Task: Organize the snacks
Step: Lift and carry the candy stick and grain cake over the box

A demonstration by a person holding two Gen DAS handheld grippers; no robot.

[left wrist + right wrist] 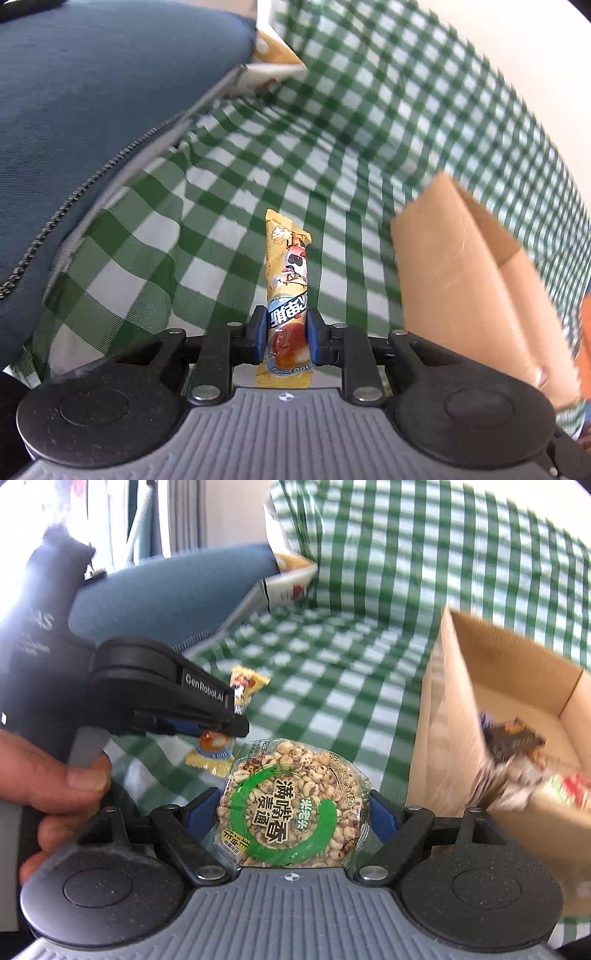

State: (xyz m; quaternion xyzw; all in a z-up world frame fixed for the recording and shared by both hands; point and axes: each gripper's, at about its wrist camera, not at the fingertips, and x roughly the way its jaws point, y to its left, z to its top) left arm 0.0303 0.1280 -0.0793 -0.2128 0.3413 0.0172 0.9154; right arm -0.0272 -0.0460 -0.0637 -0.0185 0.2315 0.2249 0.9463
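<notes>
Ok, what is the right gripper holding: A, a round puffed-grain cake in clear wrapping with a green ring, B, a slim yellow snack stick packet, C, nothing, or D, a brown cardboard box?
A: the right gripper clamps the round puffed-grain cake between its pads.

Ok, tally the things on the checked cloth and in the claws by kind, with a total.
Yellow stick snack packets, in the left claw: 1
Round puffed-grain cakes, in the right claw: 1
Cardboard boxes: 1
Blue zip bags: 1
Total: 4, not counting the blurred wrappers inside the box.
</notes>
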